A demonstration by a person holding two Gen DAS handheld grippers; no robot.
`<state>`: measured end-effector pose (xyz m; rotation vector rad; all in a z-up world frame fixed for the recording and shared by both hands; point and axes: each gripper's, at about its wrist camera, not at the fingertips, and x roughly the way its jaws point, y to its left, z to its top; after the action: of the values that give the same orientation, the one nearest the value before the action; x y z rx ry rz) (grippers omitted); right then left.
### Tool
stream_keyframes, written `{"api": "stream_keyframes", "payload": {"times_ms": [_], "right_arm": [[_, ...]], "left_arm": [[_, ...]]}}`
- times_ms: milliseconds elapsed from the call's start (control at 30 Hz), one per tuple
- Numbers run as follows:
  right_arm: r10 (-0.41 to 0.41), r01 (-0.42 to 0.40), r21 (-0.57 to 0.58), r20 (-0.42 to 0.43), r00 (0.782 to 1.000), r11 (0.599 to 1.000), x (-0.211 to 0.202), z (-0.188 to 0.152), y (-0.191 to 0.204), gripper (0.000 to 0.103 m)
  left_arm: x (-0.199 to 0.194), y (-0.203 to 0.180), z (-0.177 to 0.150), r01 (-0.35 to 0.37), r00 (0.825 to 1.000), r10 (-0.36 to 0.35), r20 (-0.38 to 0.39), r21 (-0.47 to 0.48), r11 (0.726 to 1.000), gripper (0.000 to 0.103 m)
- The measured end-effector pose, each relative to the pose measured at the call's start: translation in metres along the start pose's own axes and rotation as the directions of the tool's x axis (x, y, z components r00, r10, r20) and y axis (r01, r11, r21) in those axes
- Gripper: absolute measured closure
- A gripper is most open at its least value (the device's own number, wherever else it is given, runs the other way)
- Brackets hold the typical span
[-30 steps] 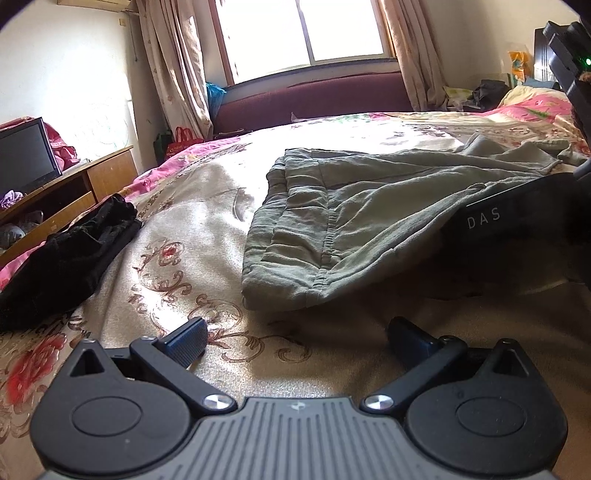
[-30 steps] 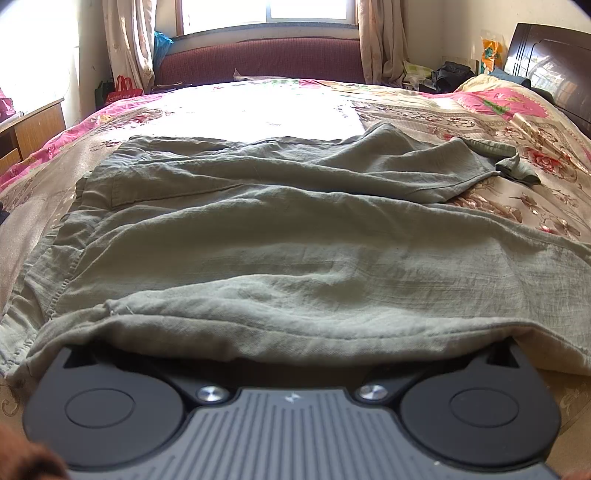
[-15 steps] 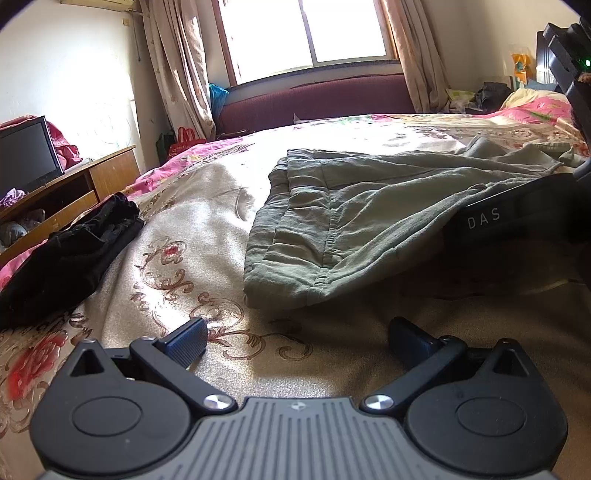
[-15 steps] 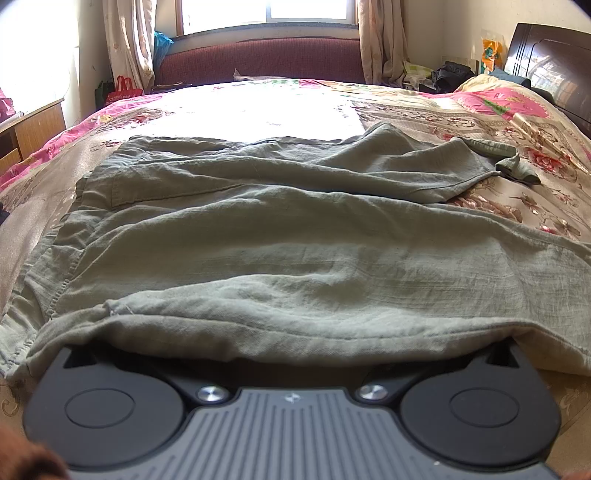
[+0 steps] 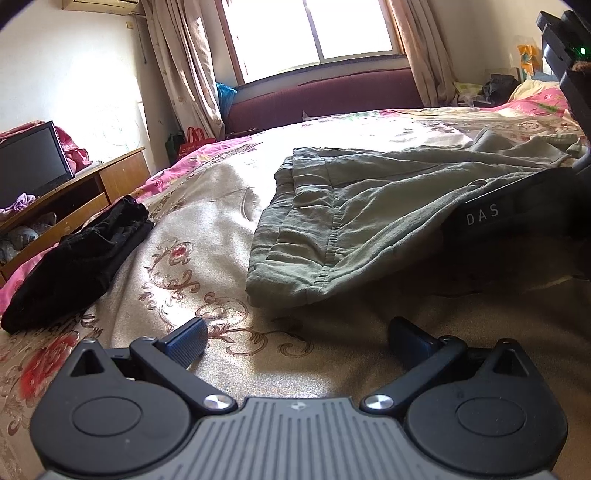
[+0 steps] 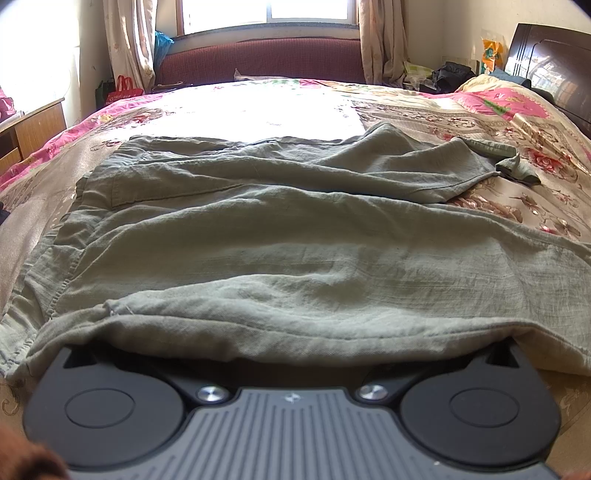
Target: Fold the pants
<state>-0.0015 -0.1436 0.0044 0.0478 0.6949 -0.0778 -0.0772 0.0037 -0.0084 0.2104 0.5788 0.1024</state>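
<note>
Floral satin in beige, pink and red covers the bed (image 5: 207,236), sunlit from a window (image 5: 314,33) hung with curtains (image 5: 177,66). Olive-green pants (image 6: 280,236) lie spread flat across the cover, waistband toward the left. A black garment (image 5: 81,258) lies near the bed's left edge, beside a wooden cabinet (image 5: 85,192) carrying a television (image 5: 33,162). A maroon couch (image 6: 258,59) stands under the window. The left gripper (image 5: 295,338) hovers just before the waistband, jaws spread and empty. The right gripper (image 6: 291,373) has its fingers hidden under the pants' near edge; their state cannot be told.
</note>
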Motion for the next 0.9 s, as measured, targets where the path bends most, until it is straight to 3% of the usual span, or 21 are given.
{"api": "stream_keyframes", "payload": {"times_ms": [900], "right_arm": [[0.001, -0.001, 0.001, 0.003, 1.000, 1.000, 0.000, 0.000, 0.000, 0.001]], "left_arm": [[-0.002, 0.007, -0.008, 0.023, 0.999, -0.020, 0.042, -0.059, 0.998, 0.000]]}}
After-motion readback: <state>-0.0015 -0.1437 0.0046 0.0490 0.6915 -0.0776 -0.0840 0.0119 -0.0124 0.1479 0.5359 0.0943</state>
